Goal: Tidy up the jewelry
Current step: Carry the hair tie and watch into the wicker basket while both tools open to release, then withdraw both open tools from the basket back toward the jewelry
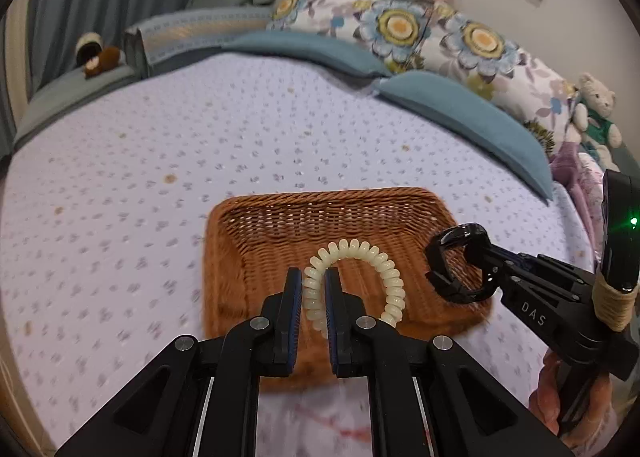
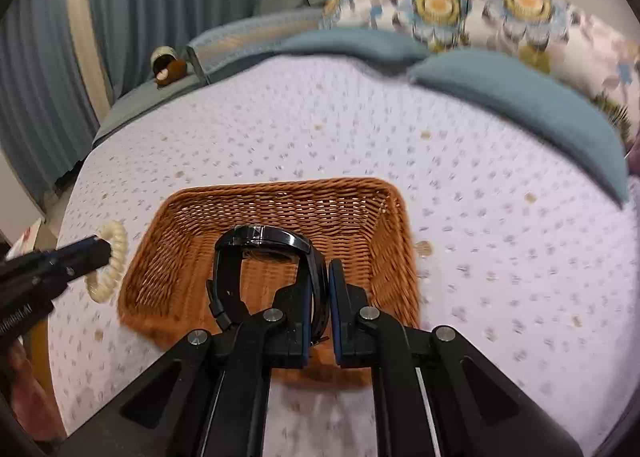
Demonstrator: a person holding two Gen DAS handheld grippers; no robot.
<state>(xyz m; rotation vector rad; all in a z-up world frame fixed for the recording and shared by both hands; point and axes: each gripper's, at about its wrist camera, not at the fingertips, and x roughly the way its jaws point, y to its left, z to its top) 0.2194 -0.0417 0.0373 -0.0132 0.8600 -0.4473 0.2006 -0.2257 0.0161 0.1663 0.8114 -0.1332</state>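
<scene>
On the bed (image 1: 120, 161), spread with a pale dotted cover, a brown wicker basket (image 1: 256, 217) sits just ahead of both tools, looking empty from here.

The left gripper (image 1: 313, 299) has its two pads closed on one side of a cream spiral hair tie (image 1: 360, 249); the rest of the loop arches up and over to the right of the jaws, hanging above the near half of the basket. From the right camera the same coil shows out past the basket's left wall, so I cannot say for sure that it is over the opening.

The right gripper (image 2: 320, 297) is clamped on the strap of a black wristwatch (image 2: 272, 237), whose loop stands forward and to the left of its jaws, above the basket's near edge.

As I judge it, the watch is the heavier and stiffer piece, with a glossy face likely to scratch or slip, so the band is the sensible place to hold it, and it wants lowering, not dropping. The coil looks light, springy and soft; a pinch across a few turns should hold, though it may bounce or roll on release.
</scene>
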